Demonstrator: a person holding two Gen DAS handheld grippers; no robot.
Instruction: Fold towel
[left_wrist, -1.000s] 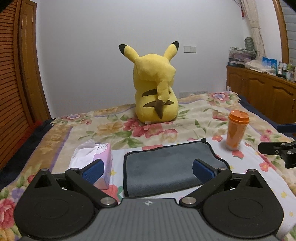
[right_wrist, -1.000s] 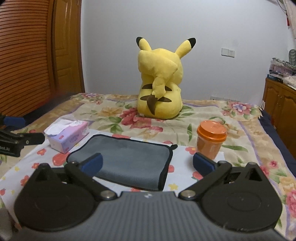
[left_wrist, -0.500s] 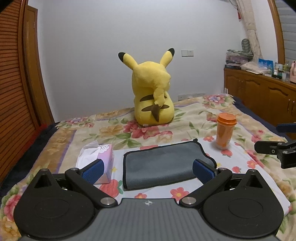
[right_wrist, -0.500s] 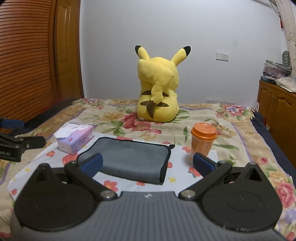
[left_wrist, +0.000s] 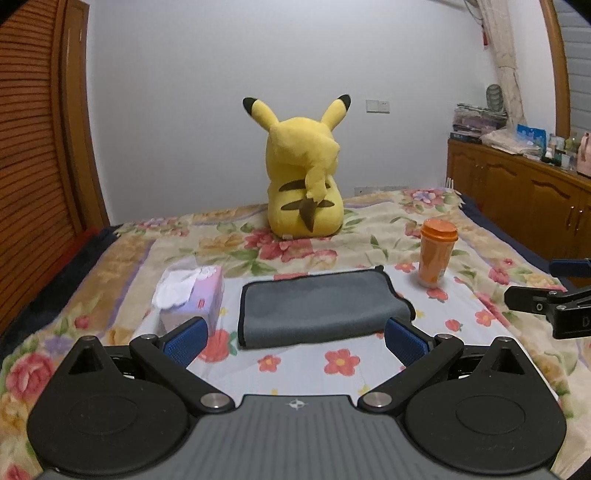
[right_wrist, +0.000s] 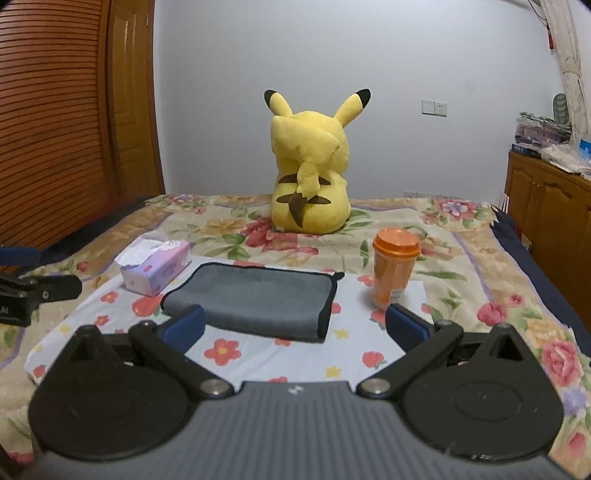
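While both tools hang above the near edge of the bed, the left gripper (left_wrist: 295, 341) holds its 2 blue-padded fingers (left_wrist: 183, 339) spread wide with nothing between them, and the right gripper (right_wrist: 295, 328) shows the same wide gap between its own fingers (right_wrist: 406, 326), likewise holding nothing. The towel (left_wrist: 319, 306), grey with a dark hem, lies just beyond both grippers, apart from them, already folded into a flat rectangle on a pale flowered cloth (left_wrist: 306, 365) that covers the front of the bed. Seen from the right wrist view, the towel (right_wrist: 255, 297) has its thick doubled edge toward the camera. Just beside the towel on its left stands a pink tissue box (left_wrist: 192, 295) with a white tissue poking out; whether the 2 touch cannot be told. Near the towel's right far corner an orange cup (left_wrist: 436, 254) with an orange lid stands upright. Behind the towel, well apart, a yellow plush toy (left_wrist: 304, 177) sits on the floral bedspread (left_wrist: 388, 218) with its back turned. Further right of the towel, a wooden cabinet (left_wrist: 517, 188) lines the wall.
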